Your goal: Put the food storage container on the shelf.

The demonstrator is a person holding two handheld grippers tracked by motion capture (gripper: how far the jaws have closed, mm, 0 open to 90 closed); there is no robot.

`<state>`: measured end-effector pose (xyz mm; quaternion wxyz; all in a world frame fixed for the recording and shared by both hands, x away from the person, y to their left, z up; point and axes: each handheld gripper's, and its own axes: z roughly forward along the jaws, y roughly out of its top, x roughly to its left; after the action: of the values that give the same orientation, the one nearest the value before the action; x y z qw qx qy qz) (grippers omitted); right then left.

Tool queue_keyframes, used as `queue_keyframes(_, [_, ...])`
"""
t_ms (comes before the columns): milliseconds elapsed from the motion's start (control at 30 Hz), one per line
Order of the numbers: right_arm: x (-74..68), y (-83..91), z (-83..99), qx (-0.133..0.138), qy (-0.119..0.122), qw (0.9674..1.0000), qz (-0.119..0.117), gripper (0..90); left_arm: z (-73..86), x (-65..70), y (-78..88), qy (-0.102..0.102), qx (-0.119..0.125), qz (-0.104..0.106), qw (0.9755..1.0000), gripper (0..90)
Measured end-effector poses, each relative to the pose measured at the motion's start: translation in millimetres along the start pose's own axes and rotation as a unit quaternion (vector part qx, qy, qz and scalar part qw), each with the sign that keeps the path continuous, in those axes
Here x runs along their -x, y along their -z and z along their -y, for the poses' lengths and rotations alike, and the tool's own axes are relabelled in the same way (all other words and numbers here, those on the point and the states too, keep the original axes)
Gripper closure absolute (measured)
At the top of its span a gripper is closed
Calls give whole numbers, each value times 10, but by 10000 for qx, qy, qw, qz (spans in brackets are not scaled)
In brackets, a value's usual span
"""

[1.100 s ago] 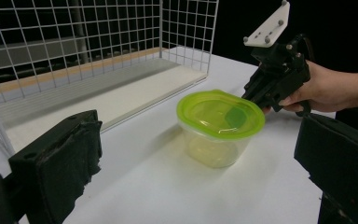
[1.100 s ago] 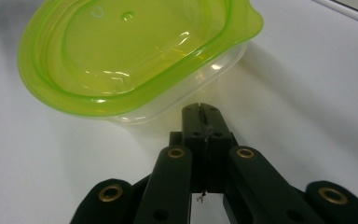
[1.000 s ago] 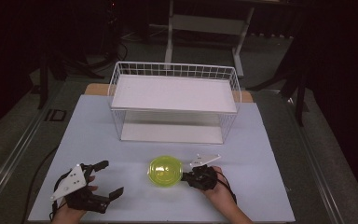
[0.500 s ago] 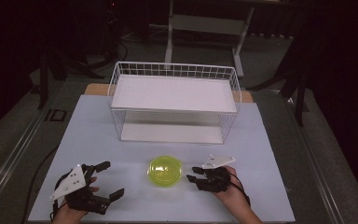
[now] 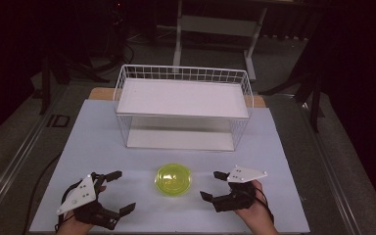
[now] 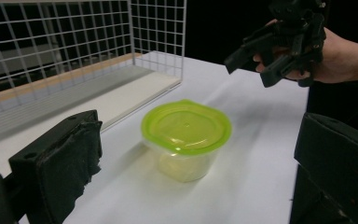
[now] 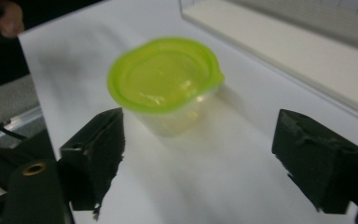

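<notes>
One clear plastic container with a lime-green lid (image 5: 173, 179) stands on the white table (image 5: 98, 137), at 6 o'clock from the one wire basket (image 5: 183, 105). The right gripper (image 5: 213, 186), at its 3 o'clock, has just been opening, with nothing between its wide jaws. The left gripper (image 5: 119, 192), at 9 o'clock, is spread wide too. The container is probably light, thin-walled and slippery; best grasped across the lid rim.

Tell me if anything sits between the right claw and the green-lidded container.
Nothing visible does. The right claw, jaws just opened and empty, faces the container across bare table; the wire basket stands farther back.
</notes>
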<state>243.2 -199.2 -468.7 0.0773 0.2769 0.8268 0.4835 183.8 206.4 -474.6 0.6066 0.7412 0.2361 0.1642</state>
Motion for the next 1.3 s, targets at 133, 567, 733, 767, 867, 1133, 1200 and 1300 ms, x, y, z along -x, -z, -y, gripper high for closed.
queue_keyframes(133, [-56,39,-68,162,53,9998,-53,144,-62,28,-41,-36,-70,116,9999,15])
queue_keyframes(567, [-127,27,-268,337,541,9975,304,196,-313,-38,-161,537,-296,196,9979,14])
queue_keyframes(733, [-118,-38,-336,235,690,9963,449,212,-374,-68,-281,529,-456,227,9973,14])
queue_keyframes(767, [-117,-51,-348,255,649,9965,452,210,-388,-69,-311,509,-487,205,9973,14])
queue_keyframes(867, [-95,-94,-390,329,482,9972,474,170,-421,-90,-394,541,-504,268,9969,14])
queue_keyframes(1133, [-81,-220,-428,454,360,9967,561,150,-400,-177,-611,727,-716,338,9942,15])
queue_keyframes(1200, [-62,-268,-419,407,274,9976,486,148,-374,-193,-653,747,-802,362,9933,15])
queue_keyframes(1300, [-32,-349,-385,334,132,9984,428,139,-313,-206,-721,850,-952,324,9913,15])
